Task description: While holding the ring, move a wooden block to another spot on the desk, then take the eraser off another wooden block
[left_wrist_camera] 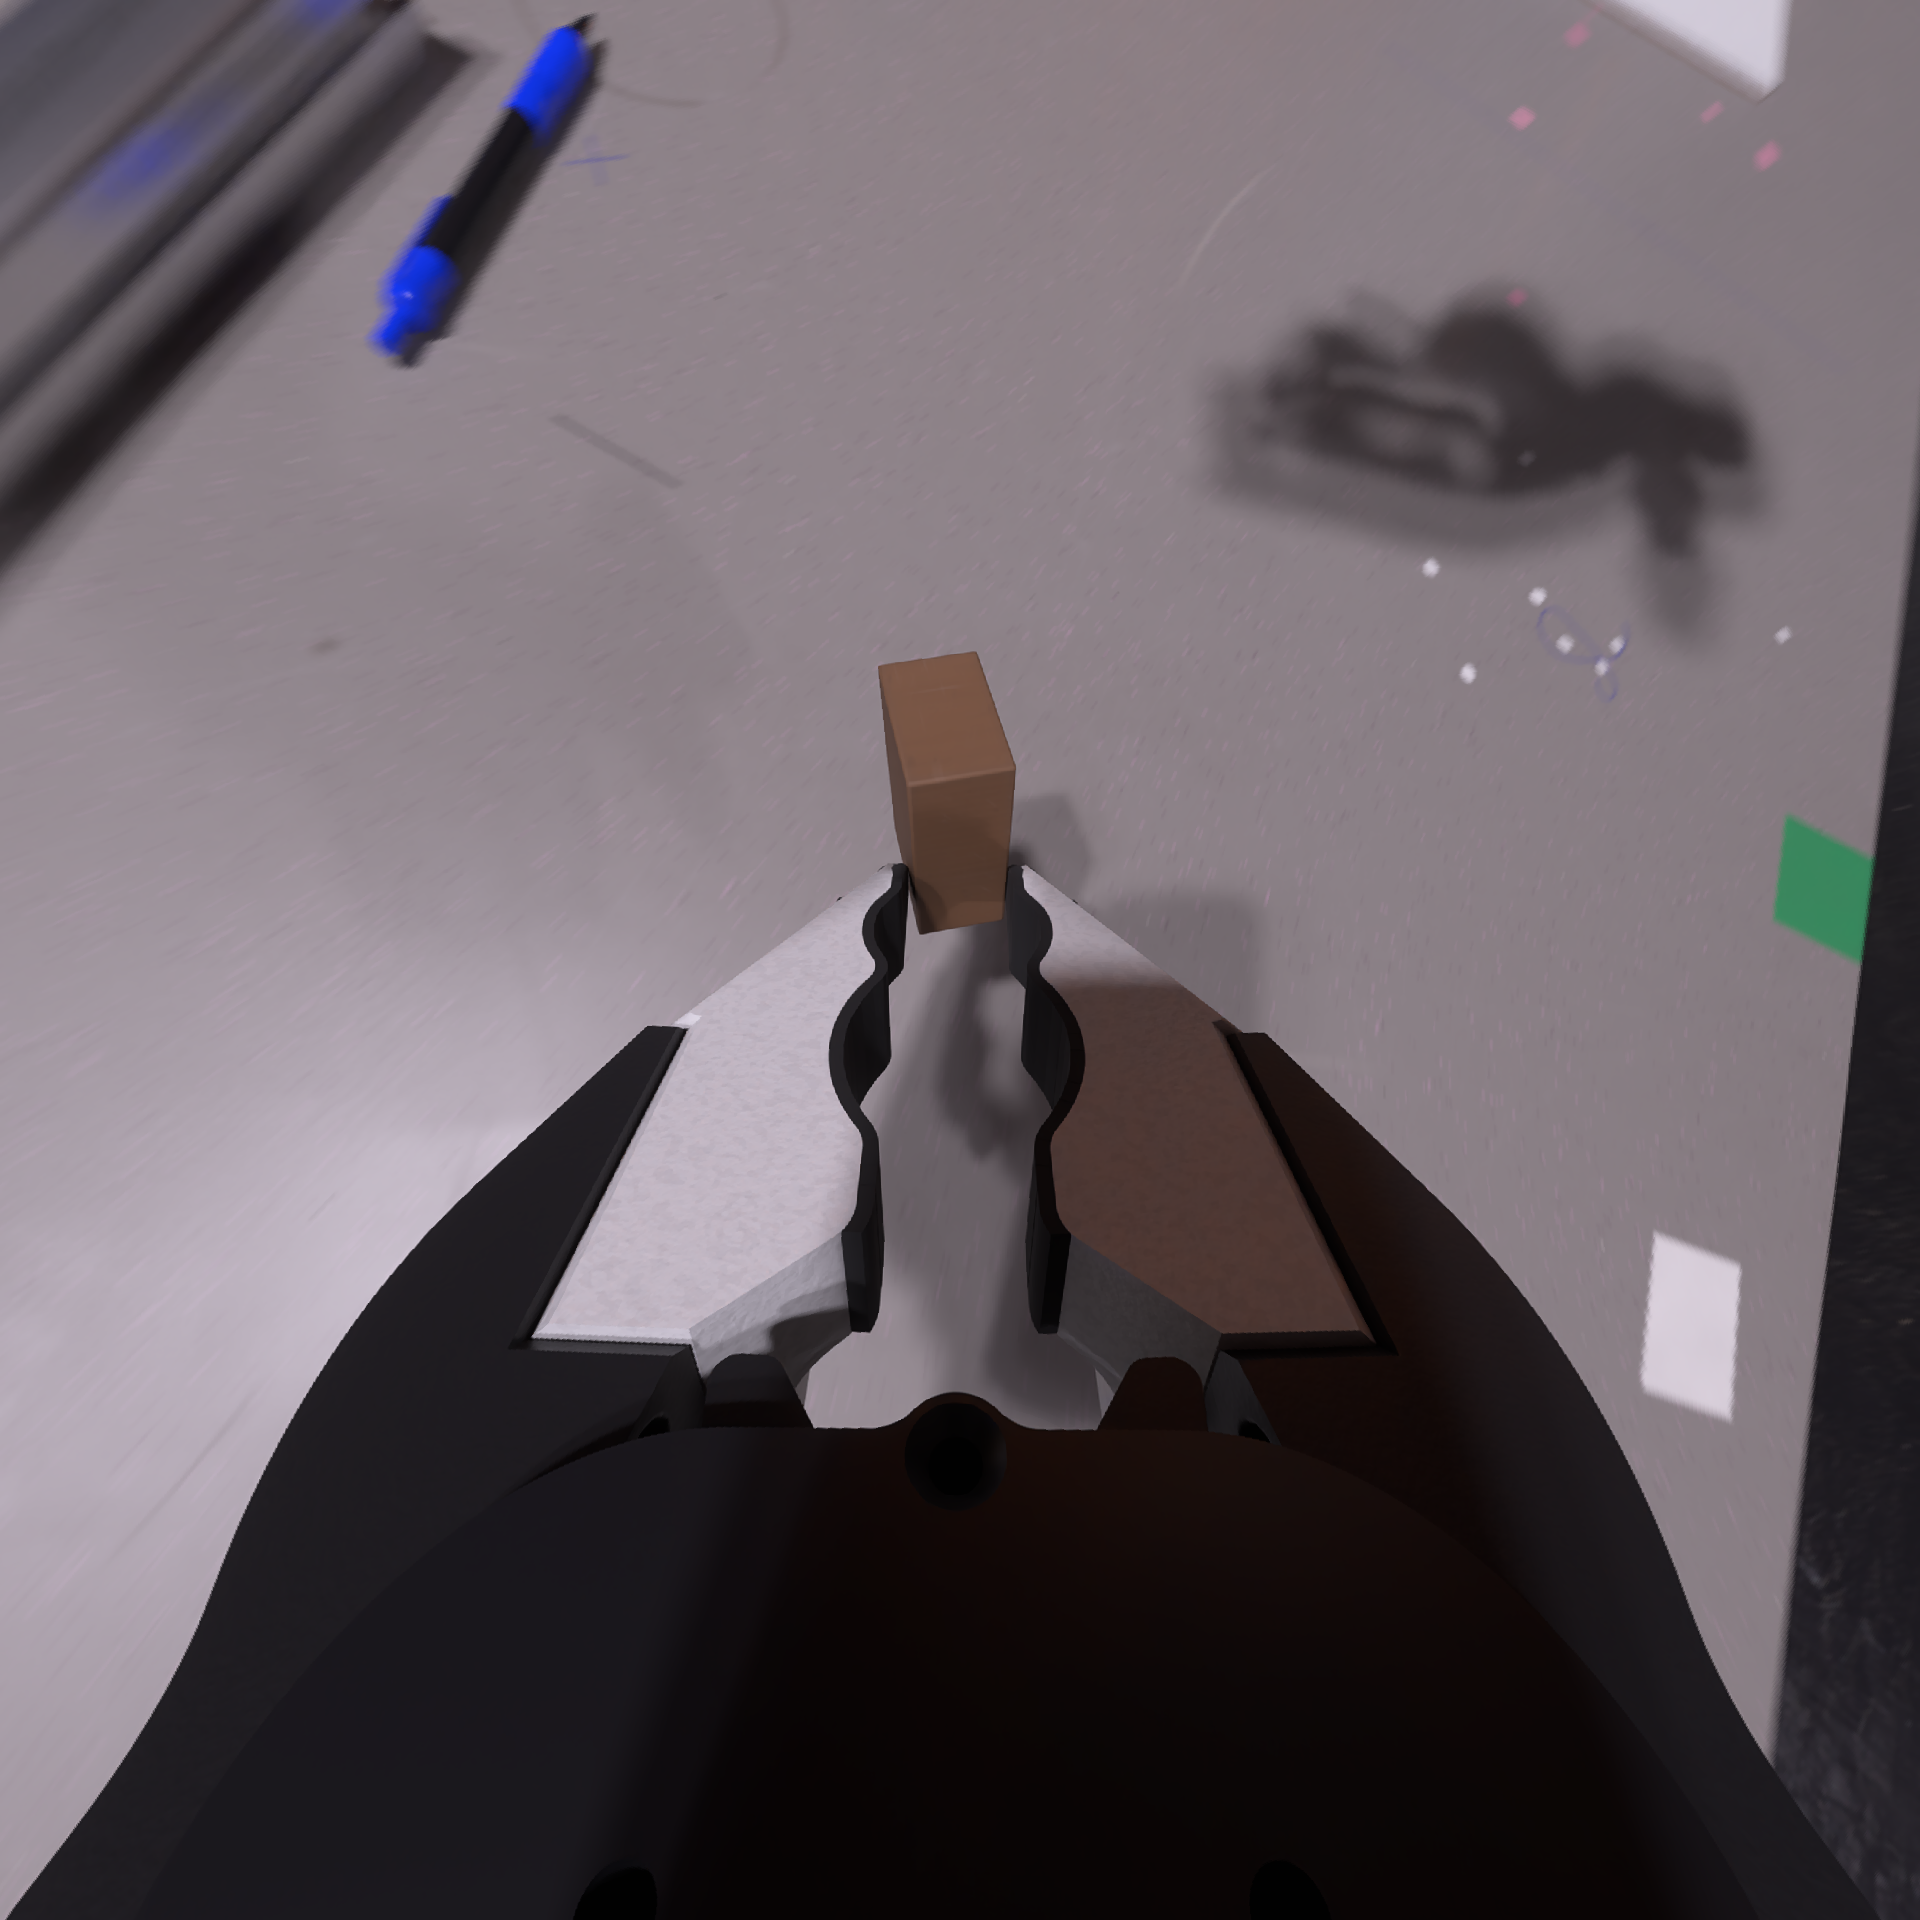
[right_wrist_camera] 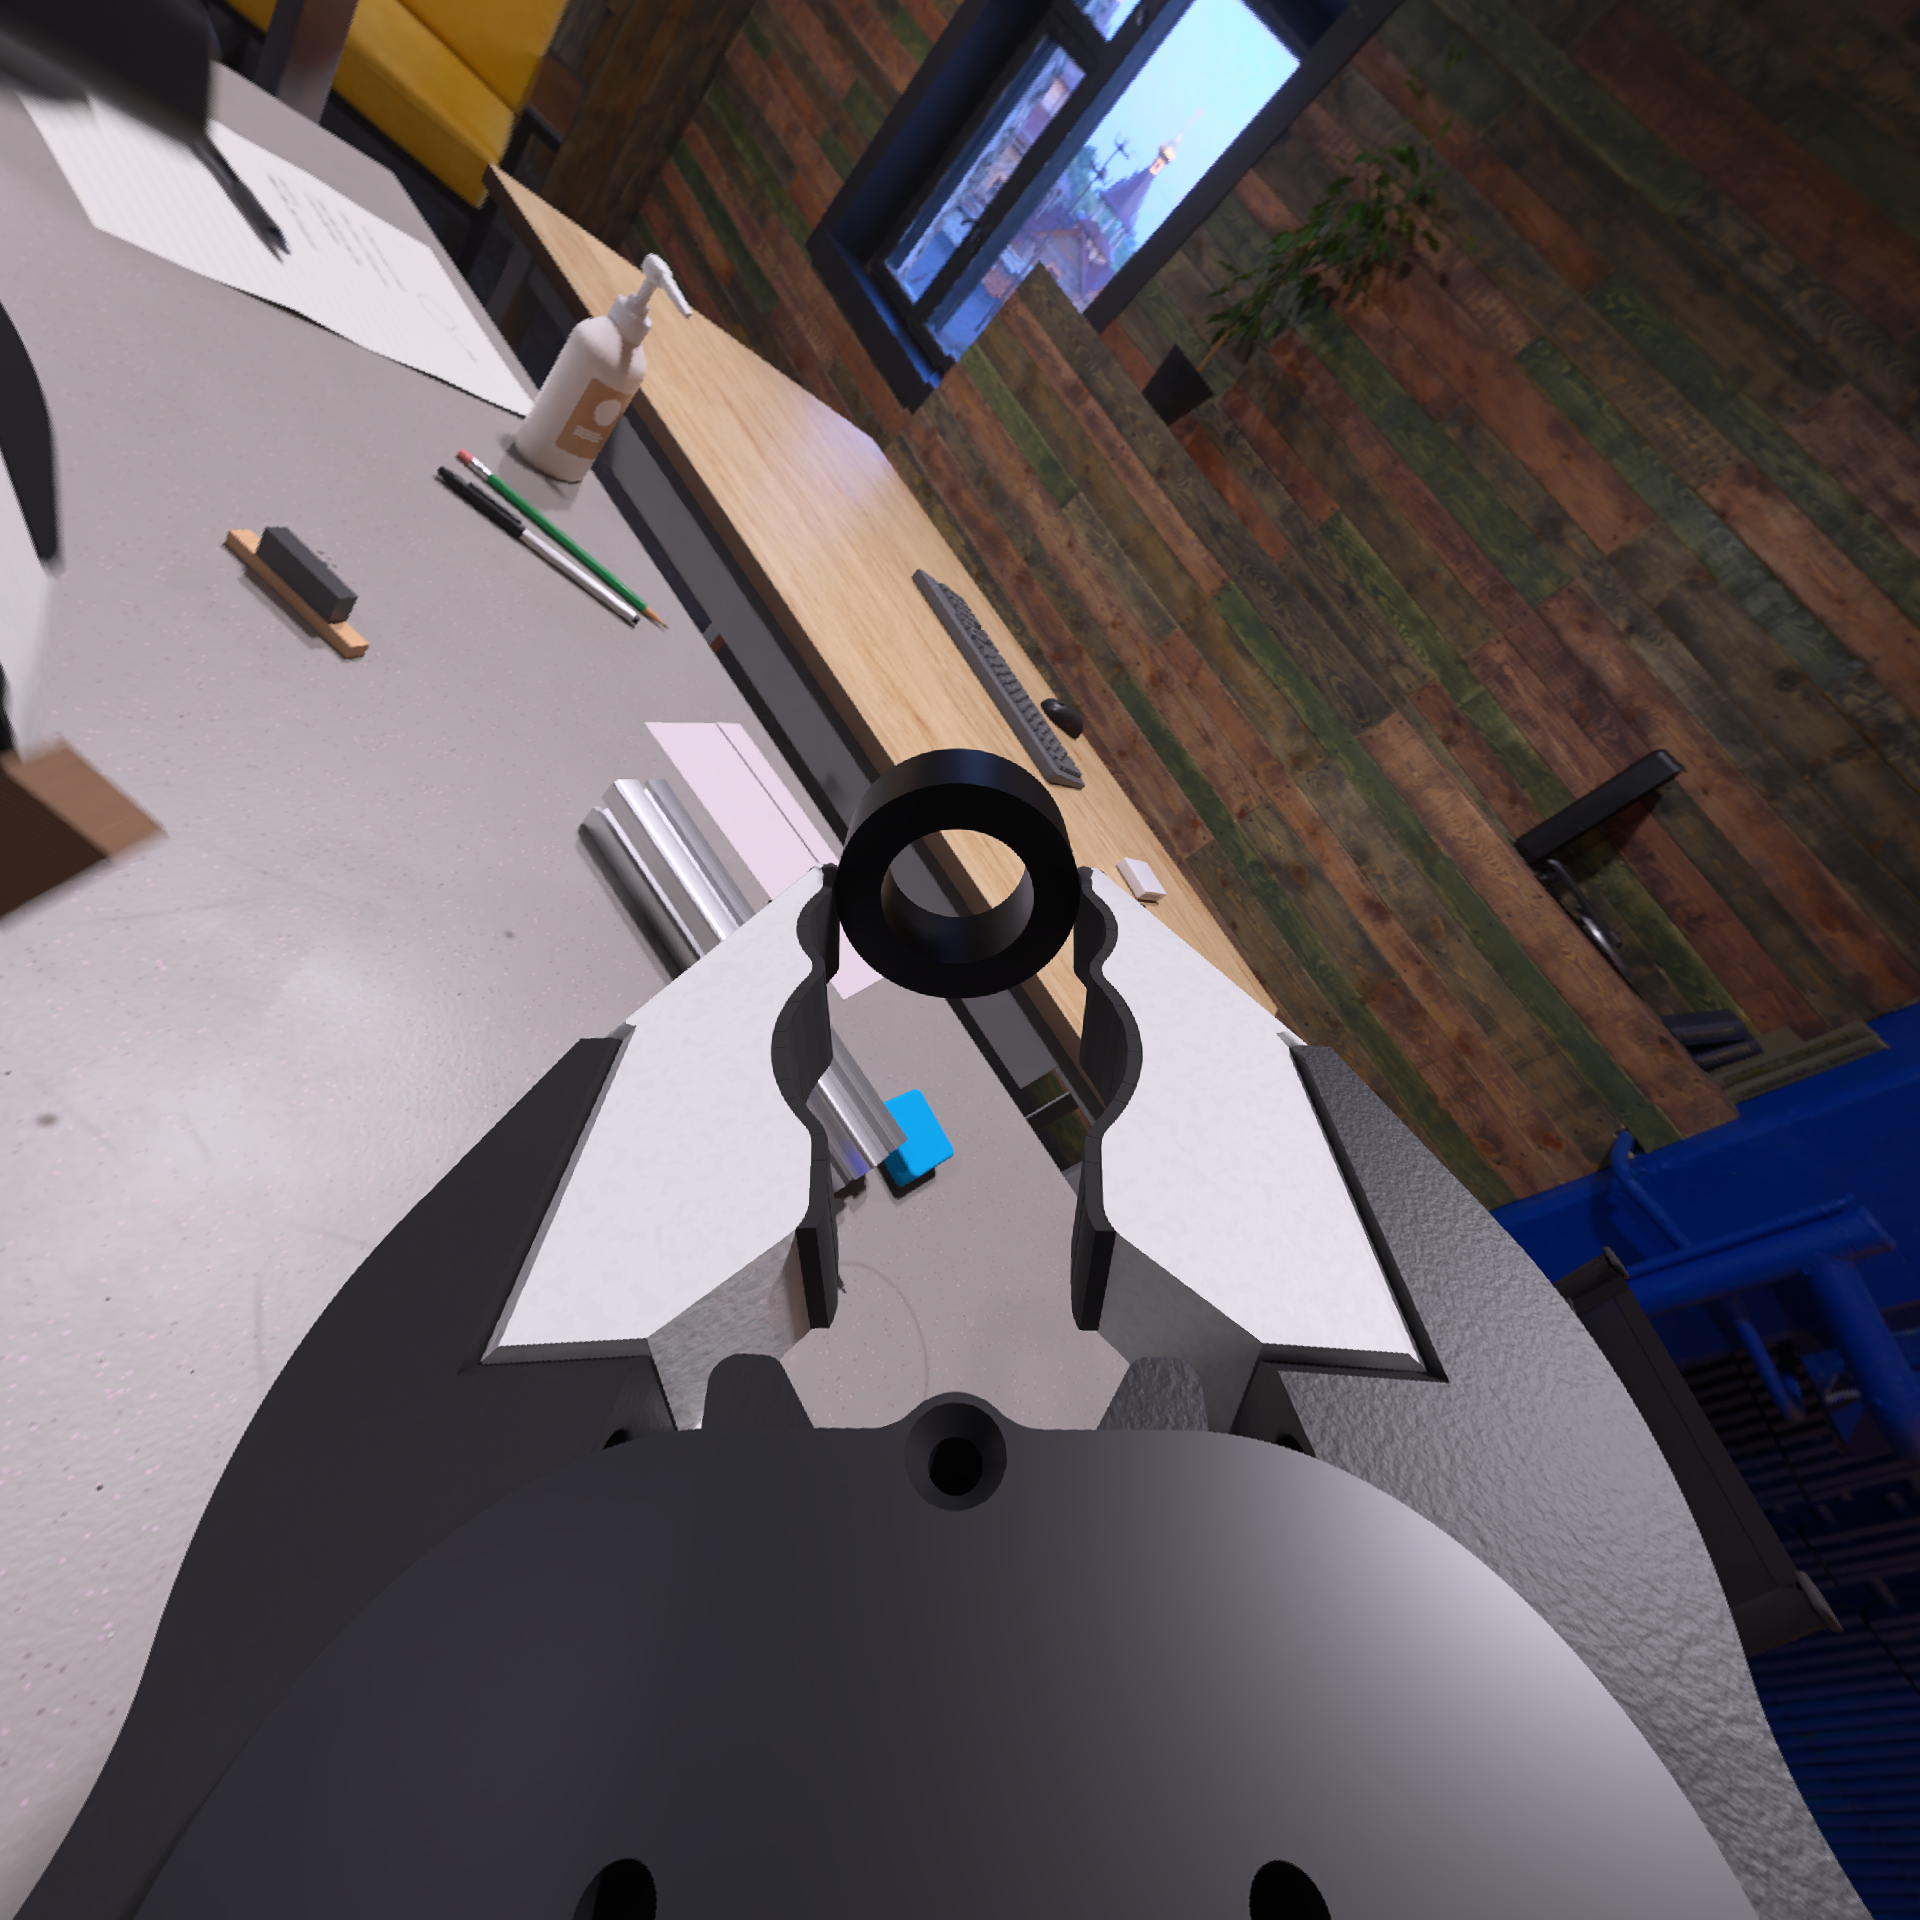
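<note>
My left gripper [left_wrist_camera: 958, 891] is shut on a brown wooden block [left_wrist_camera: 948, 790] and holds it by its near end above the grey desk [left_wrist_camera: 416, 831]. My right gripper [right_wrist_camera: 961, 894] is shut on a black ring [right_wrist_camera: 956, 875] and holds it above the desk's edge. In the right wrist view a dark grey eraser [right_wrist_camera: 308, 566] lies on a thin wooden block [right_wrist_camera: 343, 634] far left on the desk. The held block [right_wrist_camera: 62, 821] and part of the left gripper show blurred at that view's left edge.
A blue marker [left_wrist_camera: 483, 187] and a metal rail [left_wrist_camera: 156, 239] lie at the upper left. A green patch [left_wrist_camera: 1823, 888] and a white patch [left_wrist_camera: 1691, 1325] sit near the desk's right edge. A pump bottle [right_wrist_camera: 587, 384], pencils [right_wrist_camera: 561, 545], paper [right_wrist_camera: 291, 270], a metal rail [right_wrist_camera: 675, 862] and a blue pad [right_wrist_camera: 920, 1138] are on the desk.
</note>
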